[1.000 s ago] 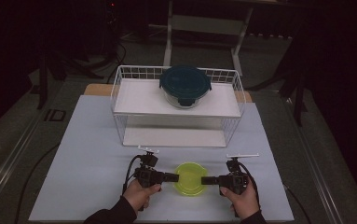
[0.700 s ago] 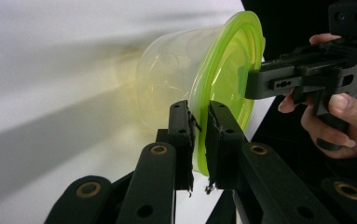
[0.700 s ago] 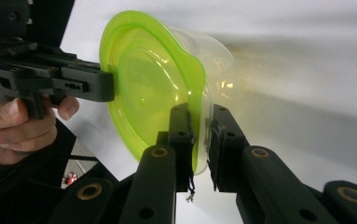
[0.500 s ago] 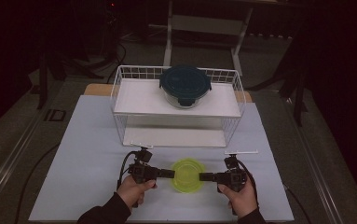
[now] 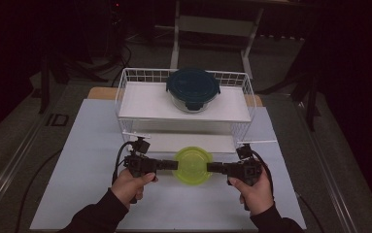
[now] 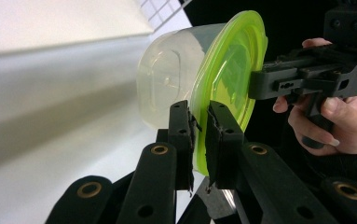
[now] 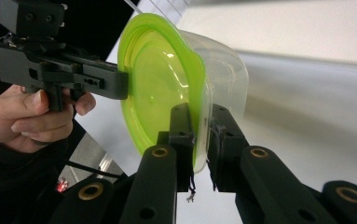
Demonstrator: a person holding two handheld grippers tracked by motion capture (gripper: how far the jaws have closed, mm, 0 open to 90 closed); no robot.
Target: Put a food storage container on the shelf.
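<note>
A white wire rack (image 5: pixel 125 97) is standing at the table's far side. In front of it, the left gripper (image 5: pixel 174 165) and right gripper (image 5: pixel 210 168) are pinching opposite rims of a green-lidded container (image 5: pixel 192 165), sharing its weight level.

This looks like a lab or recording studio rather than a home. A white table (image 5: pixel 76 184) stands alone on a grey floor with dark surroundings, cables (image 5: pixel 33 191) trail across the floor, and metal stand legs (image 5: pixel 244 53) and black tripod-like supports (image 5: pixel 45 82) ring it. A white wire rack (image 5: pixel 125 104) is staged squarely on the table.
</note>
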